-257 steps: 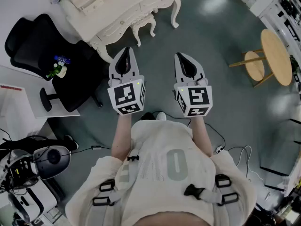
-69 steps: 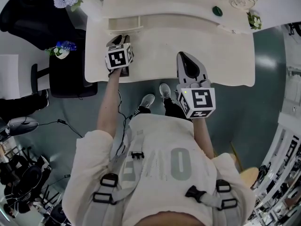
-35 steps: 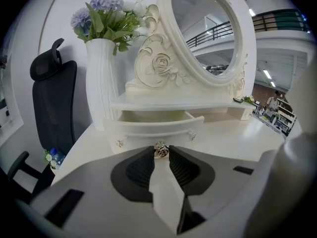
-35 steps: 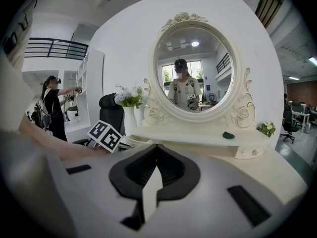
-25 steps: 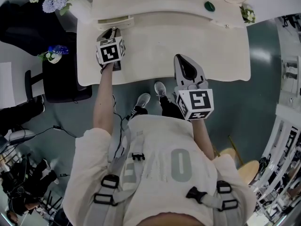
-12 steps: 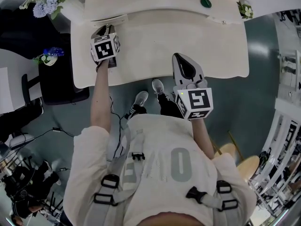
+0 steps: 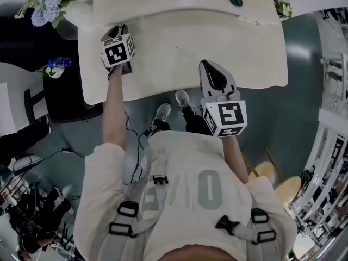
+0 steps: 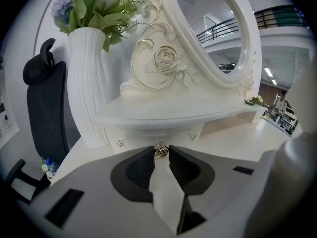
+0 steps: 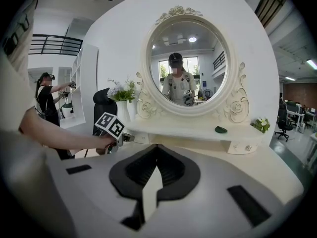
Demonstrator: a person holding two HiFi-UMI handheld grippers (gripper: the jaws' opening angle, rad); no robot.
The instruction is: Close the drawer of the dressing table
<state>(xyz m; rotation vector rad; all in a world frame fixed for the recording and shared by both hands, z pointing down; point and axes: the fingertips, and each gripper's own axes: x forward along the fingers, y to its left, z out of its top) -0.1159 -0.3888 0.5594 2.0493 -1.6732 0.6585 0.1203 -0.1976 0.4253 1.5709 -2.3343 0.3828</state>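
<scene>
The white dressing table (image 7: pixel 179 48) has a small drawer (image 8: pixel 143 139) under its left shelf, pushed in almost flush. My left gripper (image 8: pixel 160 155) is shut on the drawer's small metal knob (image 8: pixel 160 150), which sits pinched between the jaw tips. In the head view the left gripper (image 7: pixel 115 29) reaches to the back left of the tabletop, against the shelf. My right gripper (image 7: pixel 216 80) hovers over the table's front edge, shut with nothing between its jaws. The right gripper (image 9: pixel 157 148) faces the round mirror (image 9: pixel 188 66).
A white vase of flowers (image 8: pixel 89 83) stands just left of the drawer. A black chair (image 7: pixel 65 91) is beside the table's left end. A green object (image 7: pixel 235 0) lies on the right shelf above a second small drawer (image 9: pixel 245 147).
My left gripper has moved toward the back of the table with the knob, and the drawer has slid further in under the shelf. The right gripper has stayed where it was.
</scene>
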